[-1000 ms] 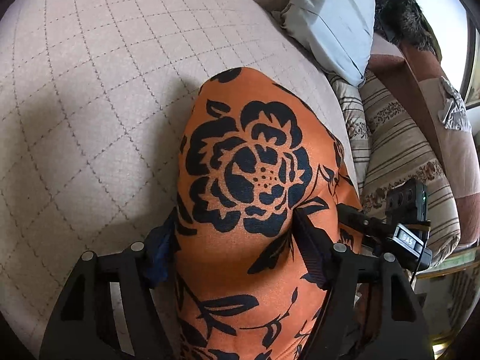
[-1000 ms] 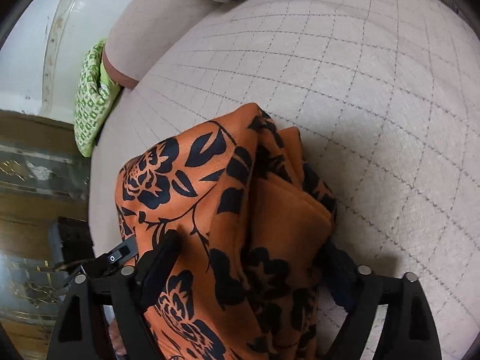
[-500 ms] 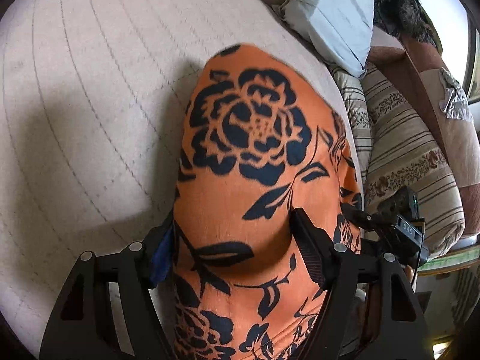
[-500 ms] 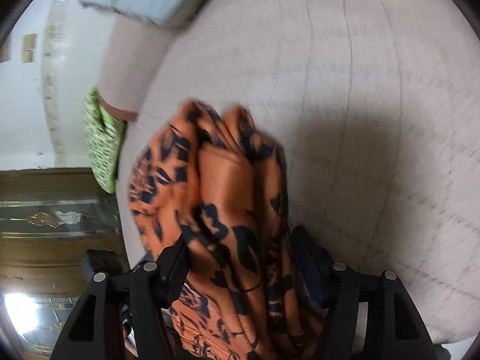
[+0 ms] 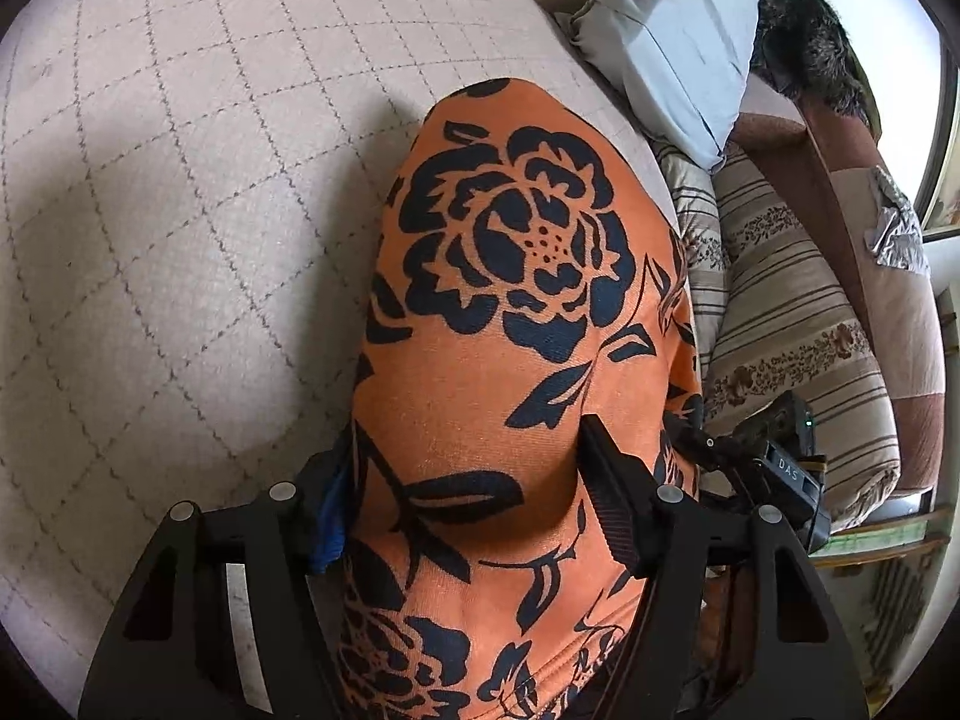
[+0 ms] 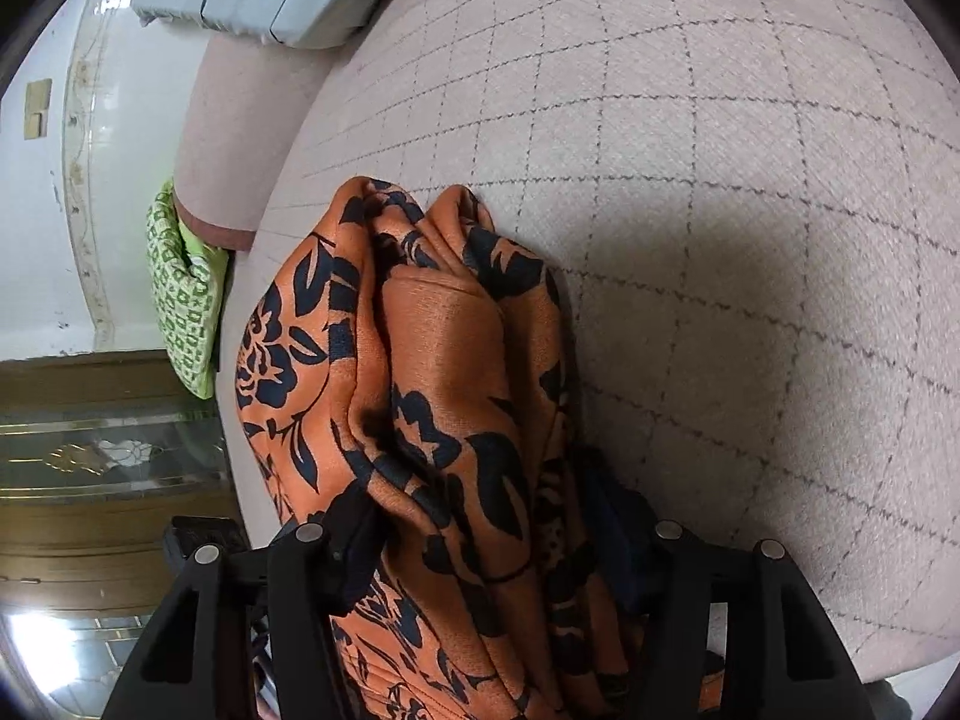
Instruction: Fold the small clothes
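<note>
An orange garment with black flower print [image 5: 516, 312] is held over a beige quilted cushion [image 5: 180, 180]. My left gripper [image 5: 462, 468] is shut on its cloth, which drapes smooth and taut forward between the fingers. My right gripper [image 6: 492, 534] is shut on a bunched, folded part of the same garment [image 6: 444, 372], hanging in several folds above the cushion [image 6: 750, 240]. The right gripper's body [image 5: 774, 468] shows at the garment's right edge in the left wrist view.
A light blue pillow [image 5: 672, 42] and a striped cushion [image 5: 798, 324] lie right of the quilted cushion. A dark furry thing [image 5: 804, 42] sits at the far right. A green patterned cloth [image 6: 186, 300] hangs at the cushion's left end, above a wooden cabinet [image 6: 90, 468].
Both grippers lifted and swung with the garment, then steadied. The cloth in the left gripper has pulled tauter and reaches farther forward. The right gripper's bundle has hung into narrower folds.
</note>
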Demonstrator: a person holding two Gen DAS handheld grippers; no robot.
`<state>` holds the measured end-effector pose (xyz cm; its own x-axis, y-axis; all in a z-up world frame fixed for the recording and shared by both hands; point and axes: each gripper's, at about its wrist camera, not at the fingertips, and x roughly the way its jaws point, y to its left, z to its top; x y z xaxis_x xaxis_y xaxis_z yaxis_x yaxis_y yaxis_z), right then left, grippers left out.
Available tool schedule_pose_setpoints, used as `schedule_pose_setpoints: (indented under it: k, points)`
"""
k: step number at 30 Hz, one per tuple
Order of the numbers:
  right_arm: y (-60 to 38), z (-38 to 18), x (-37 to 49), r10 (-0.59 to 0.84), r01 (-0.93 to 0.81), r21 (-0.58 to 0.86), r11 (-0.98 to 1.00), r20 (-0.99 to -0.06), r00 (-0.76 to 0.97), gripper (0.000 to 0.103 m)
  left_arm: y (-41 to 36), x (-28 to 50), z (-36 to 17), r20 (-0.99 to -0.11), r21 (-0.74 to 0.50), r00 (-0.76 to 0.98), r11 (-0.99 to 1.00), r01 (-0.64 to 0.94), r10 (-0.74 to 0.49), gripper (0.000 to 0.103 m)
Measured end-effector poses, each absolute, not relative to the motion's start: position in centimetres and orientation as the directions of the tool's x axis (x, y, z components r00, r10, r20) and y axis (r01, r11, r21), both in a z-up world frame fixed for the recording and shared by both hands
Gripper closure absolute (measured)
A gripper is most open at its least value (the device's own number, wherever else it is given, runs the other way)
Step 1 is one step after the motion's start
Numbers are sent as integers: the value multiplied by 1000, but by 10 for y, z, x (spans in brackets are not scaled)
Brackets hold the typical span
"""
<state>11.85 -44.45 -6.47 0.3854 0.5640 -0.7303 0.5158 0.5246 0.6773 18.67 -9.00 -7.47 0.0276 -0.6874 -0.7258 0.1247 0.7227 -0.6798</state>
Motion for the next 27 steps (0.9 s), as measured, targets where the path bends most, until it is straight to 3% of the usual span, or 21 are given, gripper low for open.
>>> schedule_pose_setpoints:
  k: [3,10,12,18,27]
  points:
    - [-441,-60,116,539,514,660,549,-749,386,49,-93,186,-74,-729,-675,29,725,137,-684,37]
    - [-428,-51,112,484,521,617,590,-786,384,69,-93,187,-59,-718,-681,37,713,168,-695,70]
    - [-425,-46,110,469,515,614,598,-789,396,73,-92,187,-51,-700,-698,35,694,176,-713,73]
    - [-405,-24,102,409,500,610,615,-789,459,77,-71,193,-21,-703,-683,72,699,212,-708,76]
    - [-342,-17,152,558,366,782,504,-619,553,78,16,229,10,-686,-660,249,729,182,-684,76]
